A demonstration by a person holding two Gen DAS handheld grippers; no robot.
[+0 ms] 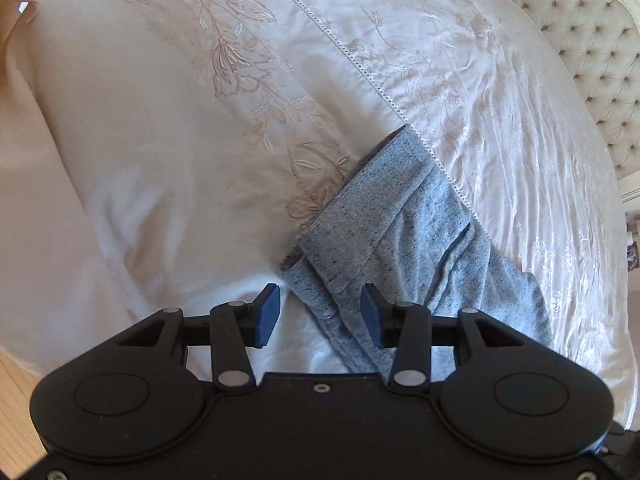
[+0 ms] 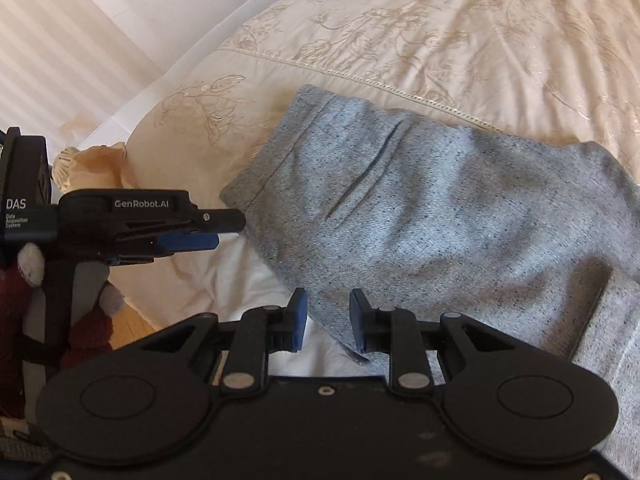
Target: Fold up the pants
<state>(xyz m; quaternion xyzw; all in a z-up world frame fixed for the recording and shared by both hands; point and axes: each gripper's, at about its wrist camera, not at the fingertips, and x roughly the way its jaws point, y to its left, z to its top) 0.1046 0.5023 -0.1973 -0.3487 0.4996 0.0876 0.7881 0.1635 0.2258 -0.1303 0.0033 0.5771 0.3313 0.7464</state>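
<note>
Grey knit pants point(image 2: 420, 216) on the bed point(image 1: 140, 160): soft, light and limp, best pinched at the hemmed edge; left tool point(image 1: 320, 316) and right tool point(image 2: 328, 322) both parted, holding nothing.

Left wrist view: camera sits just behind left gripper point(image 1: 320, 316), looks forward and steeply down onto bed cover point(image 1: 160, 140), close to fabric. Pants point(image 1: 412, 220) run from centre toward 4 o'clock; headboard point(image 1: 592, 60) at 2 o'clock.

Right wrist view: camera behind right gripper point(image 2: 328, 322), faces forward and down, equally close. Pants point(image 2: 420, 216) fill centre to 4 o'clock; left gripper point(image 2: 188, 232) seen side-on at 9 o'clock.

Shared: same grey pants, same embroidered bed cover point(image 2: 480, 40) with stitched seam.
</note>
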